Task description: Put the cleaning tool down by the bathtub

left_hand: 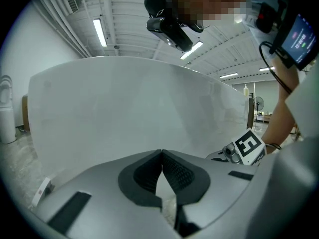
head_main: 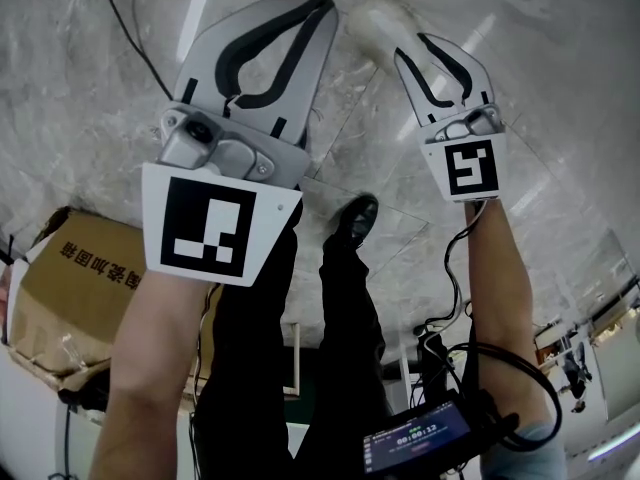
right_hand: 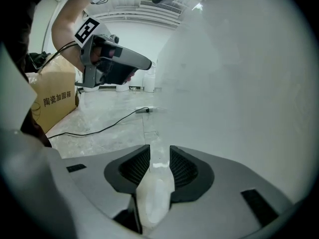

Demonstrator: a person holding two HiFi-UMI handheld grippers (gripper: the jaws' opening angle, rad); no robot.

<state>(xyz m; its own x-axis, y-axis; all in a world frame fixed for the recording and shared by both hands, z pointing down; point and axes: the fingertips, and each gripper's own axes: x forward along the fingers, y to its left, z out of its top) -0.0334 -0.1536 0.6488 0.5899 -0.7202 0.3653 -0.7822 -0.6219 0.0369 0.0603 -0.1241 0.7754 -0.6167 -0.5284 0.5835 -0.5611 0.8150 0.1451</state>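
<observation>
Both grippers are hovering by the bathtub (left_hand: 139, 108), left gripper (left_hand: 162, 156) pressed together empty, right gripper (right_hand: 159, 156) spread over the whitish cleaning tool (right_hand: 155, 193), seemingly already set down on the floor (right_hand: 109, 128).

This looks like a big work hall. A white bathtub (left_hand: 139, 108) stands on a bare stone floor (right_hand: 99, 136) under a high ribbed ceiling (left_hand: 127, 9) with long strip lights (left_hand: 99, 31). A cardboard box (right_hand: 55, 101) and a loose cable (right_hand: 107, 123) lie nearby.

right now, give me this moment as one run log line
left claw: shut, empty | right claw: open, white cleaning tool between pads, not gripped | bathtub: wall close ahead
</observation>
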